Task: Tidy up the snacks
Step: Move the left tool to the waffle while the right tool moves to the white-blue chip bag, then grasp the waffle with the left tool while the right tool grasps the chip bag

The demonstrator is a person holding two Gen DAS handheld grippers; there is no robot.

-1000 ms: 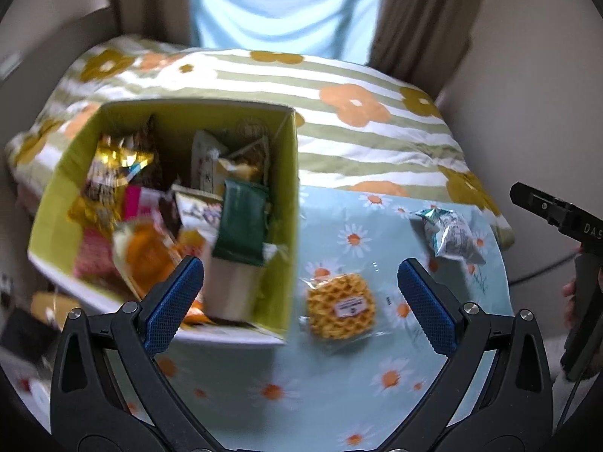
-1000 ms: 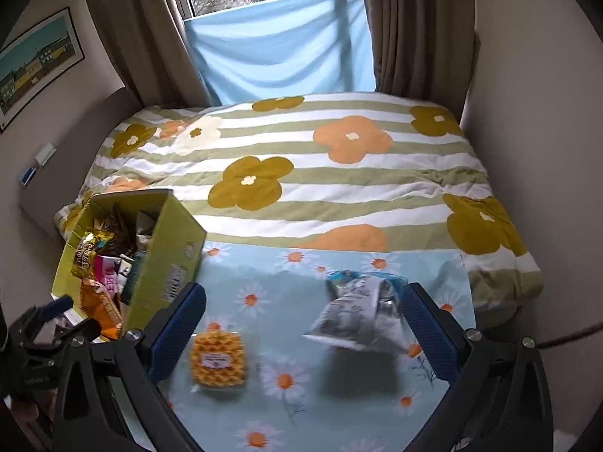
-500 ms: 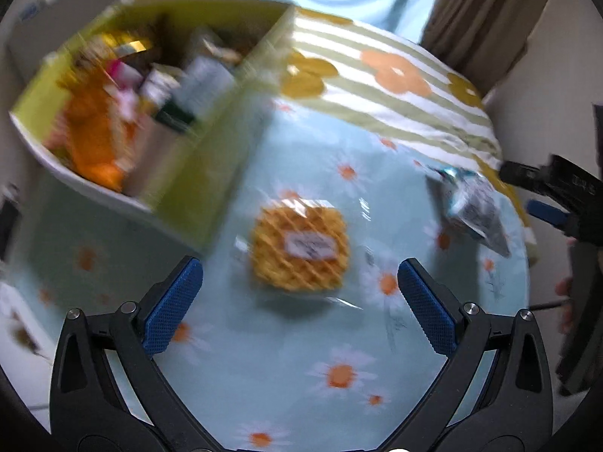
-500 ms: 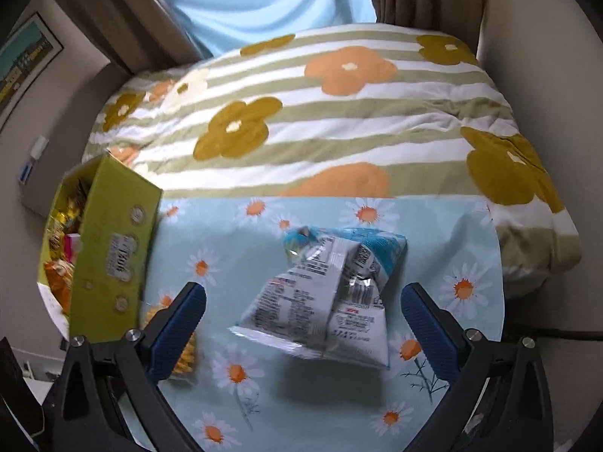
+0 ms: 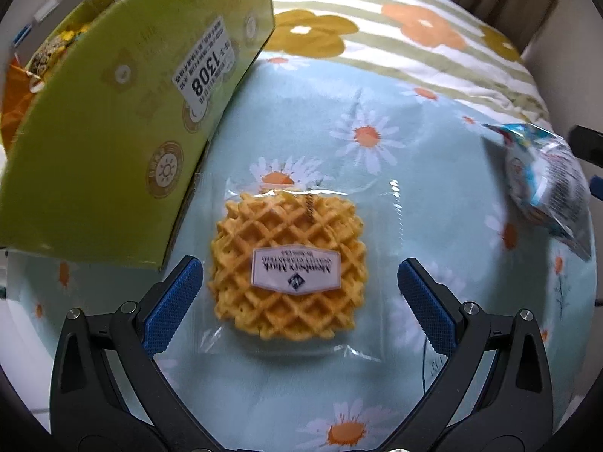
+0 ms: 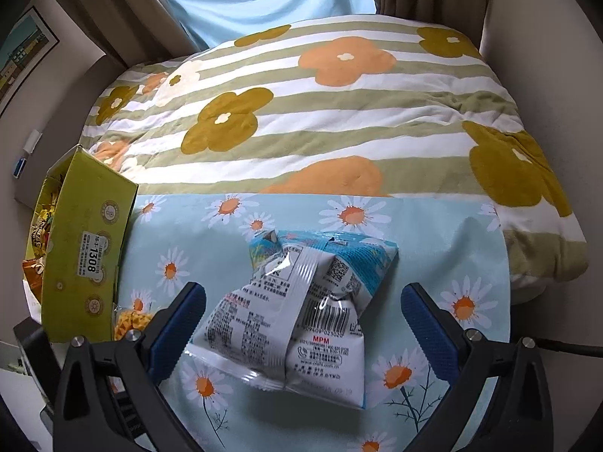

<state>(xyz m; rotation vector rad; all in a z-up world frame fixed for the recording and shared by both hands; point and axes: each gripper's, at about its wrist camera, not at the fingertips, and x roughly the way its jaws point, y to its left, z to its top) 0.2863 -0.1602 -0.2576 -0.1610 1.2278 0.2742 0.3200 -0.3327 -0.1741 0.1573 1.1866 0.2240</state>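
Observation:
A wrapped waffle lies flat on the daisy-print cloth, between the fingers of my open left gripper, which hovers just over it. A silver-and-blue snack bag lies on the same cloth, straddled by my open right gripper. The green snack box stands left of the waffle, holding several packets. In the right wrist view the box is at the far left with a corner of the waffle below it. The bag also shows at the right edge of the left wrist view.
Behind the cloth lies a striped flower-print duvet, with curtains and a blue sheet at the window beyond. A wall rises on the right. A black cable runs off the cloth's right edge.
Both grippers have dropped closer to the cloth. The left one swung from over the box to above the waffle; the right one closed in on the snack bag. Both stayed open.

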